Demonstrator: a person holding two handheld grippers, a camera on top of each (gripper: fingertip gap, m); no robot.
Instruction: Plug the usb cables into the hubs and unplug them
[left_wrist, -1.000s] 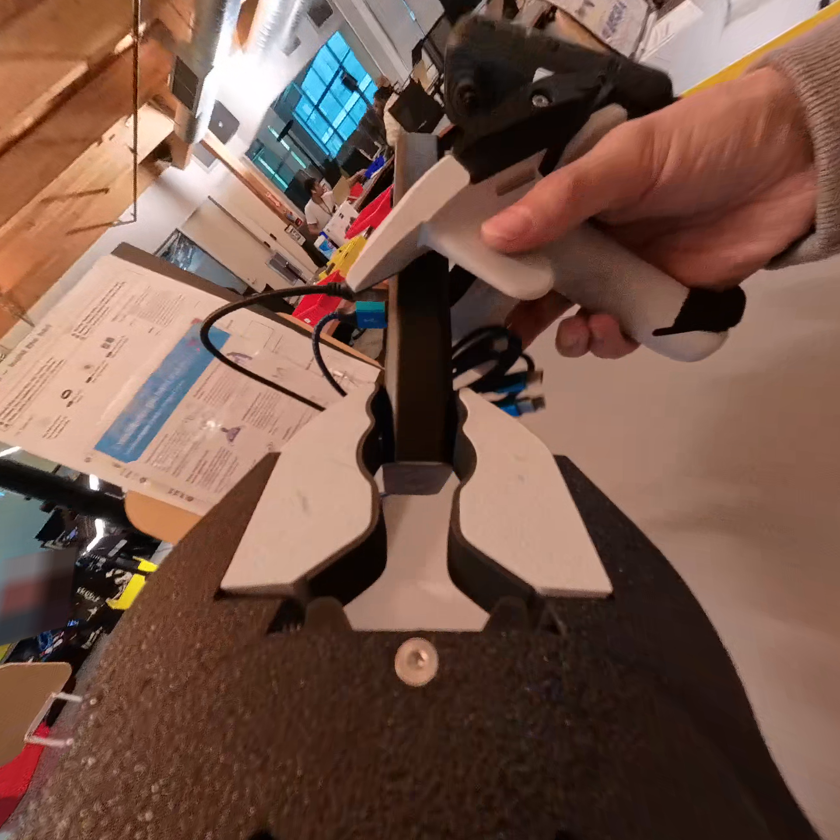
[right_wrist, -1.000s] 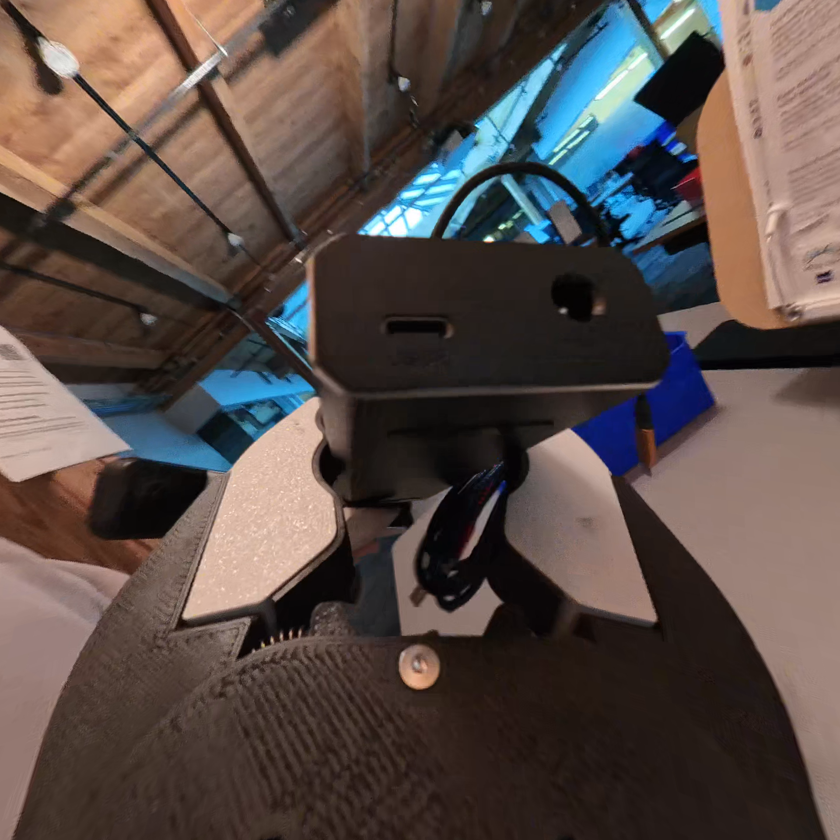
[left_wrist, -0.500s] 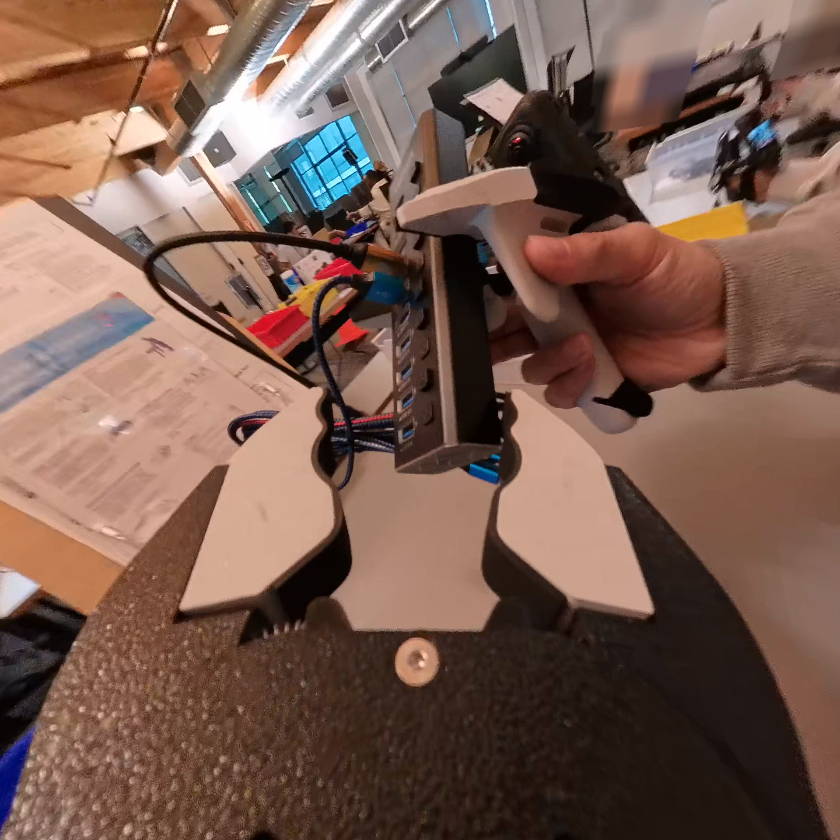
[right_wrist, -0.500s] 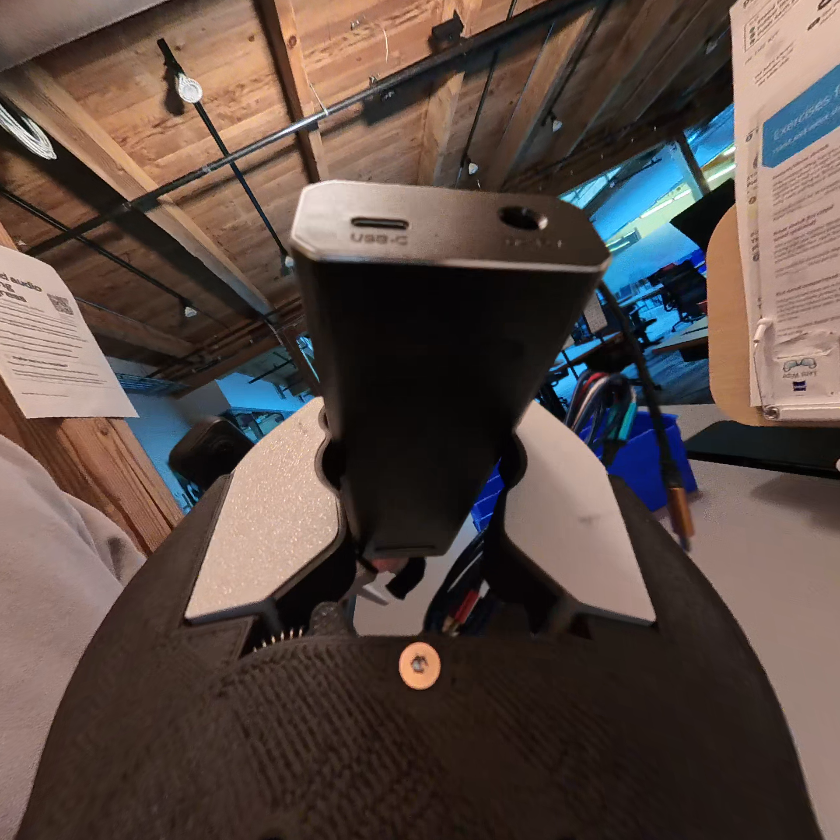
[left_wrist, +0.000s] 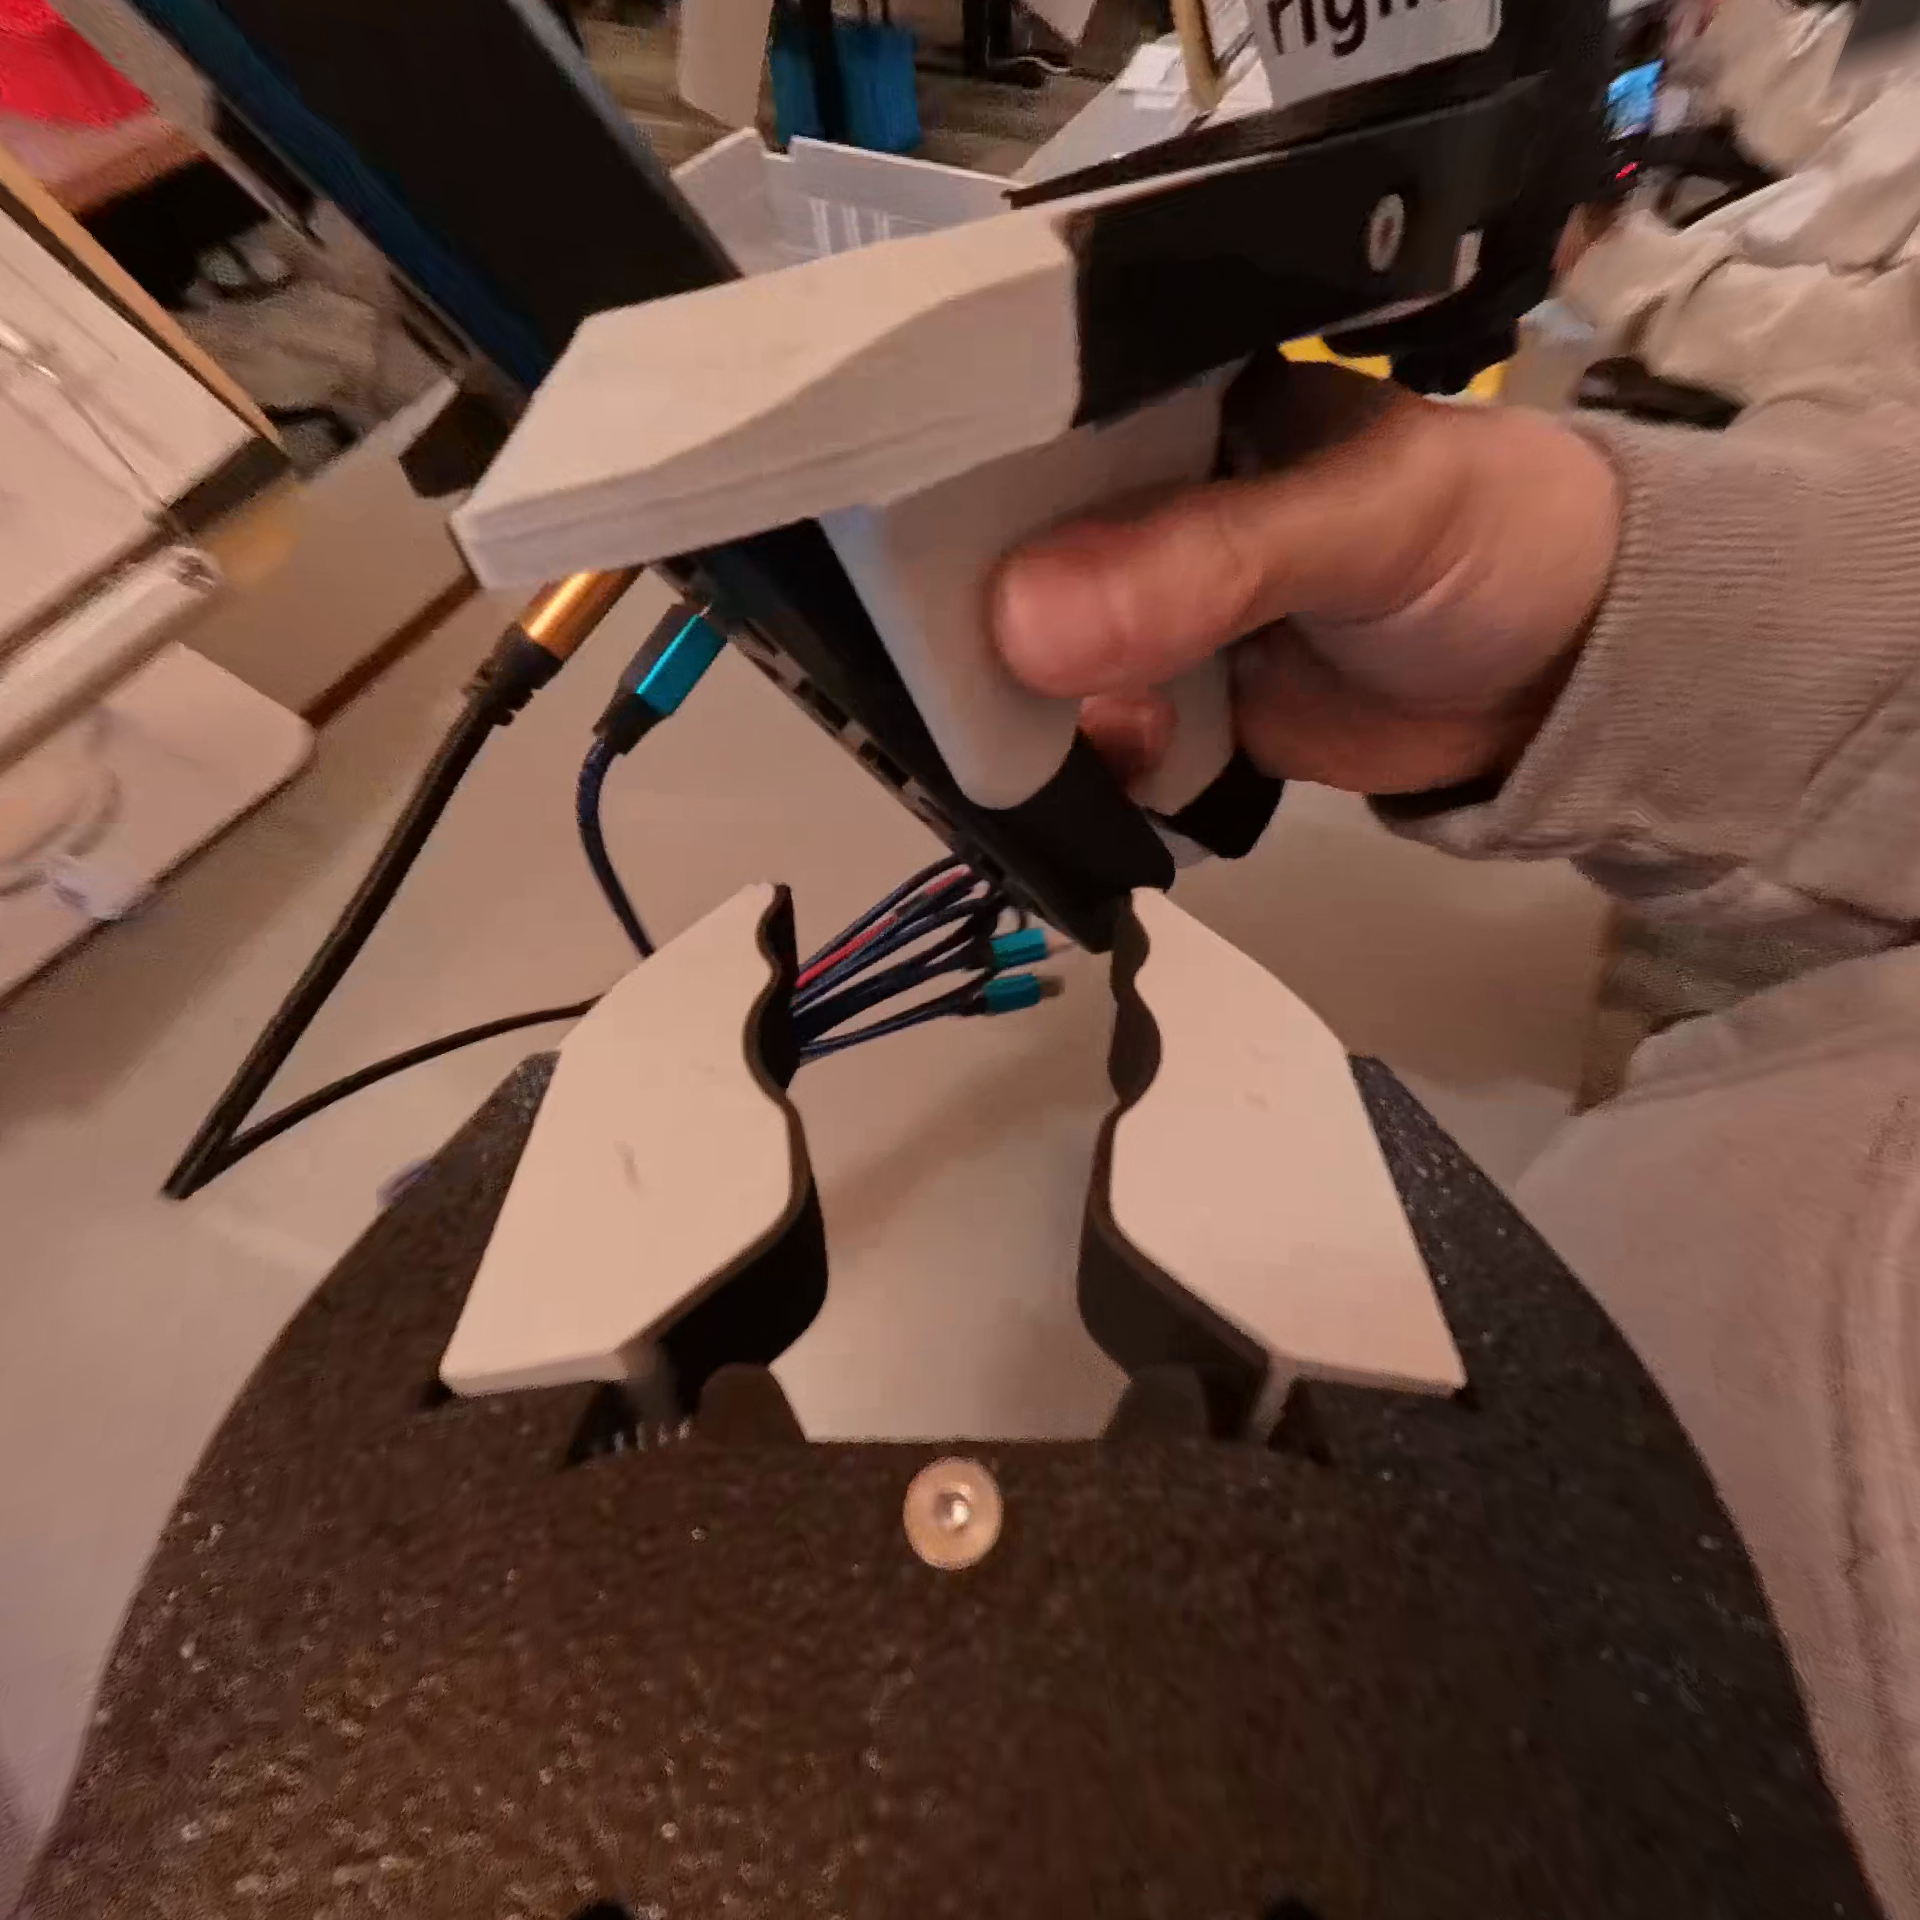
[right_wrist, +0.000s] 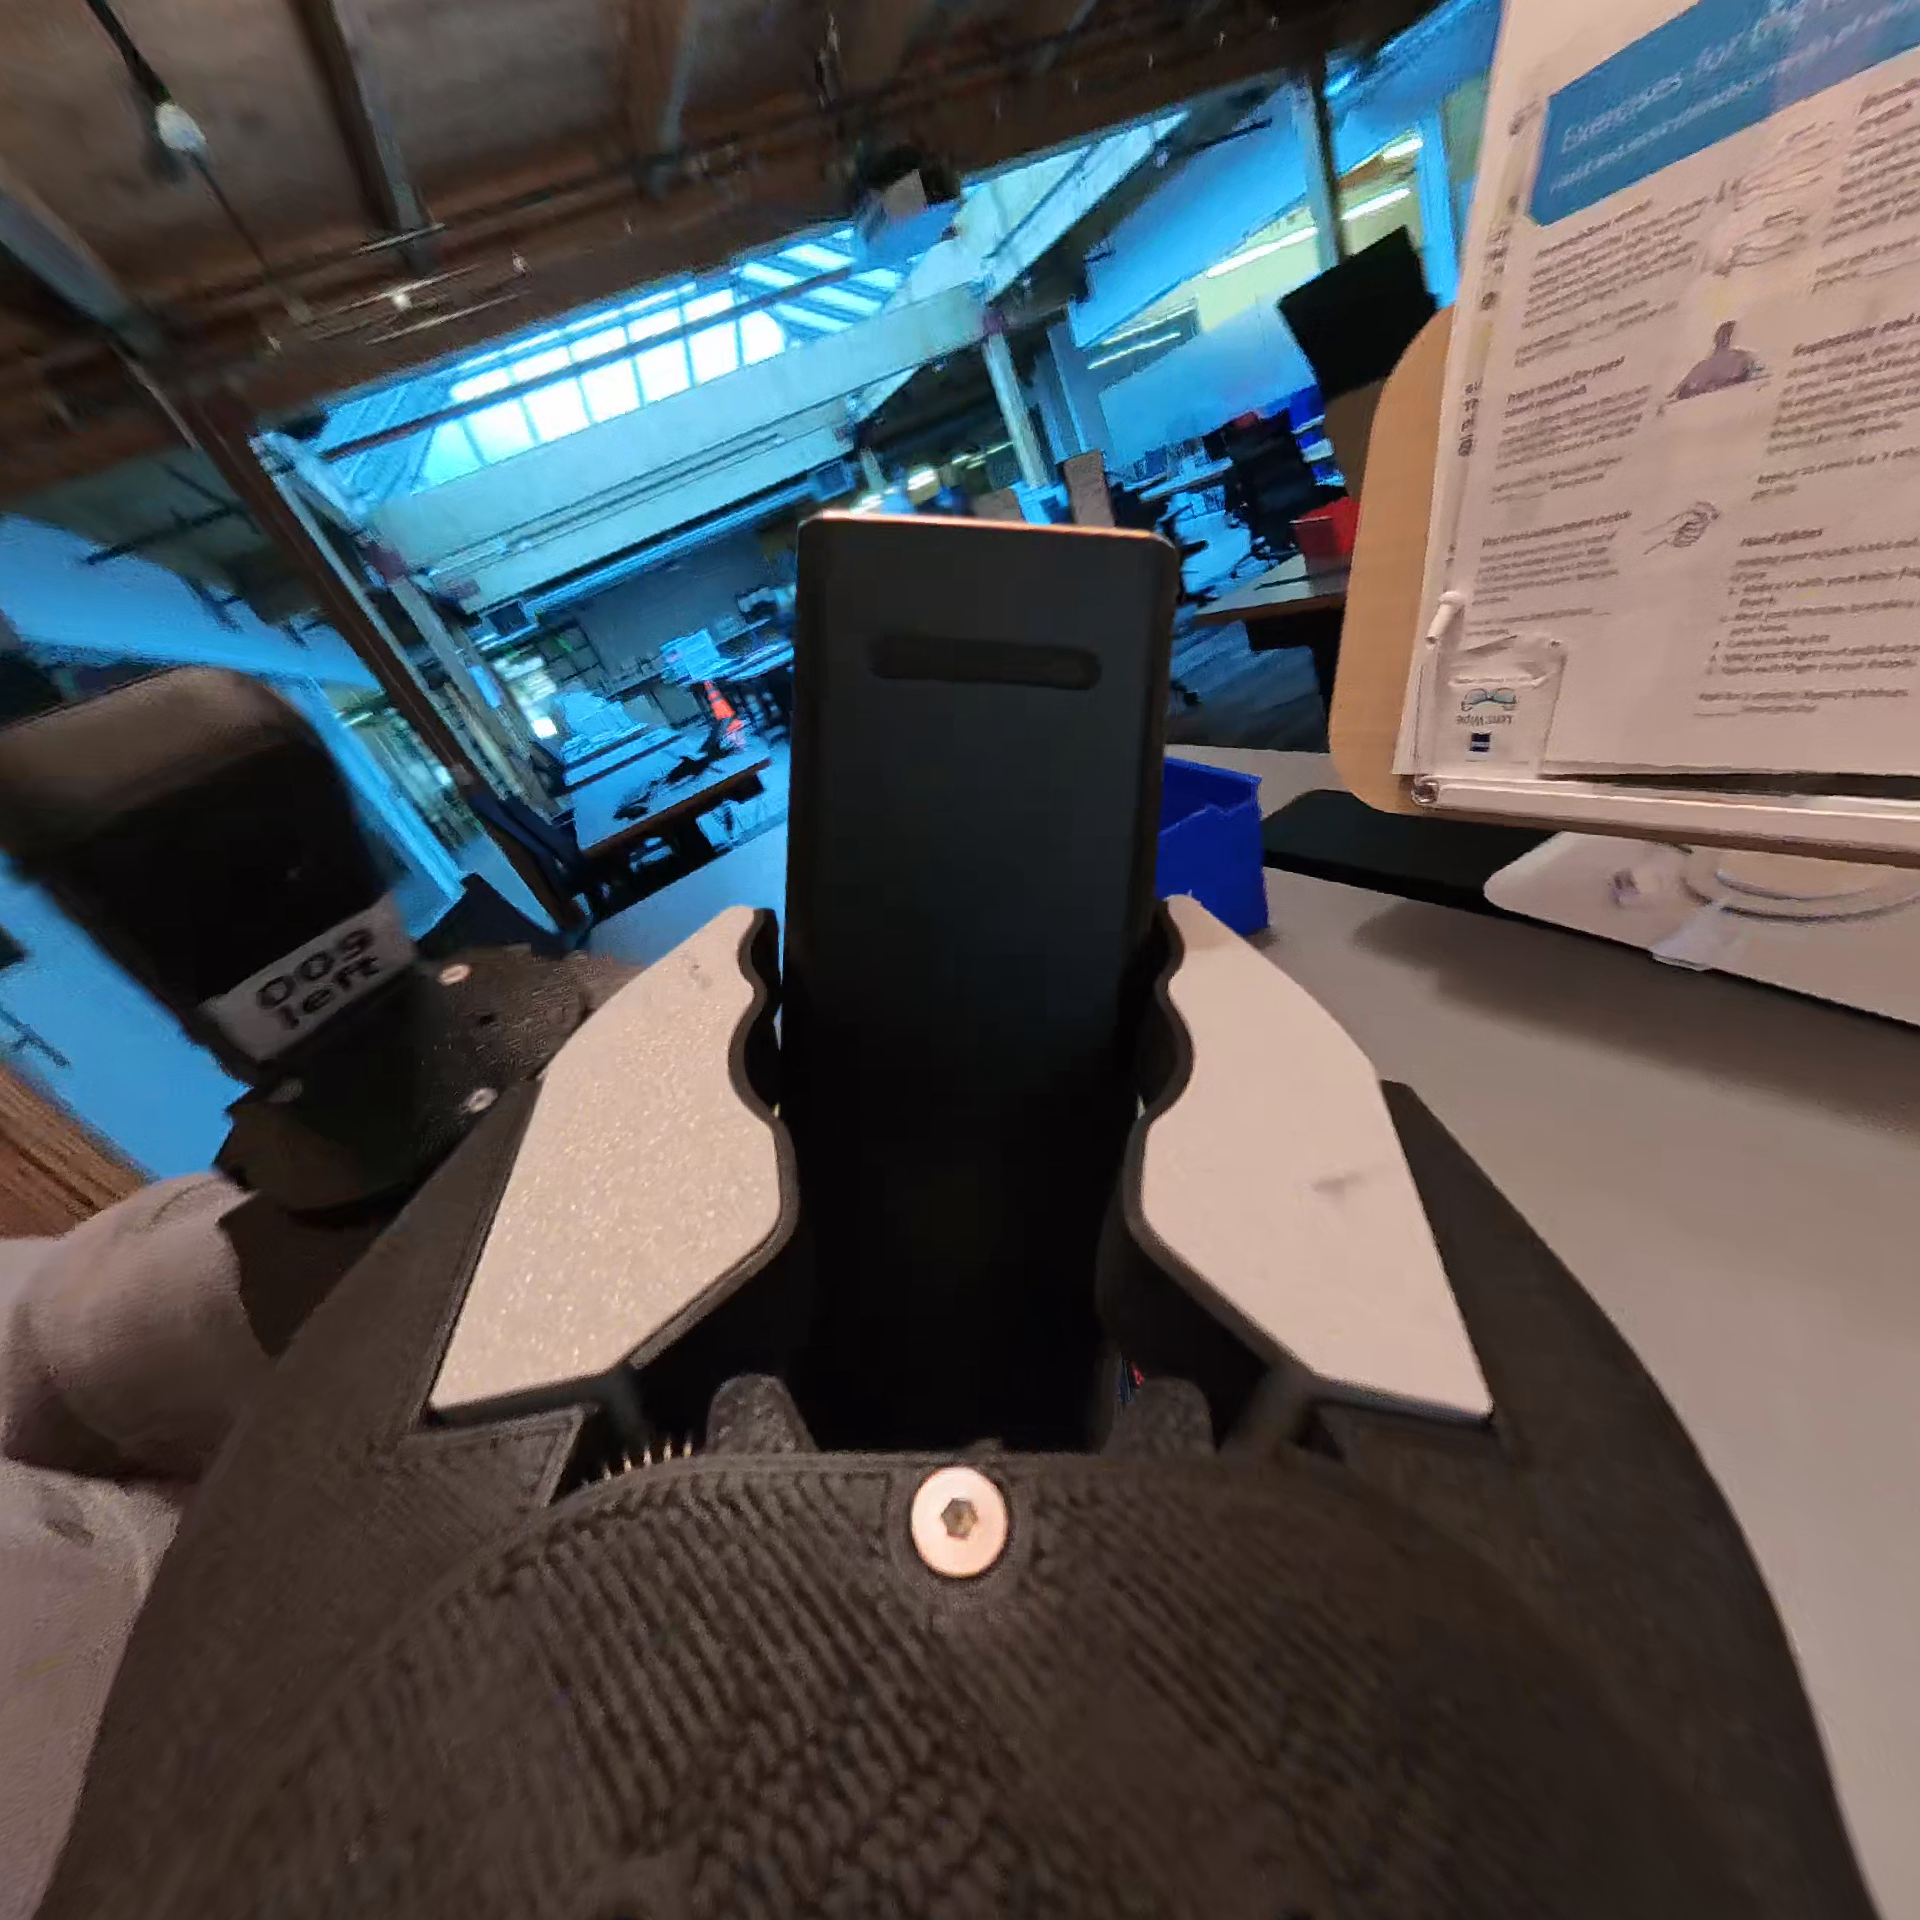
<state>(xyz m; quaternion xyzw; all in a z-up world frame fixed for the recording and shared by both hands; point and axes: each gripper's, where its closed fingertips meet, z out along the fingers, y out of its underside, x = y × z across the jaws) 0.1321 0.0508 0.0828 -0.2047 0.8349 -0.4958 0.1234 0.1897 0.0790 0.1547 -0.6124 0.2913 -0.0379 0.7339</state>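
Observation:
My right gripper (right_wrist: 966, 930) is shut on a long black USB hub (right_wrist: 977, 1039), which stands up between its fingers with its plain back to the camera. In the left wrist view the hub (left_wrist: 468, 177) slants down from the upper left, held by the right gripper (left_wrist: 520, 457) and a hand (left_wrist: 1299, 623). A black cable with a gold plug (left_wrist: 566, 613) and a blue braided cable with a teal plug (left_wrist: 665, 660) are plugged into the hub's side. My left gripper (left_wrist: 951, 914) is open and empty, its right fingertip close to the hub's lower end. A bundle of loose teal-tipped cables (left_wrist: 997, 966) lies beyond the fingers.
A document stand with printed sheets (right_wrist: 1714, 416) on a white base (right_wrist: 1714, 914) stands at the right on the grey table (right_wrist: 1558, 1143). A blue bin (right_wrist: 1210, 842) sits behind the hub. The left gripper's body (right_wrist: 260, 883) shows at the left.
My left gripper, shut on the hub's end a second ago, has opened and let go. The right gripper has turned the hub, and the left view has swung down toward the table.

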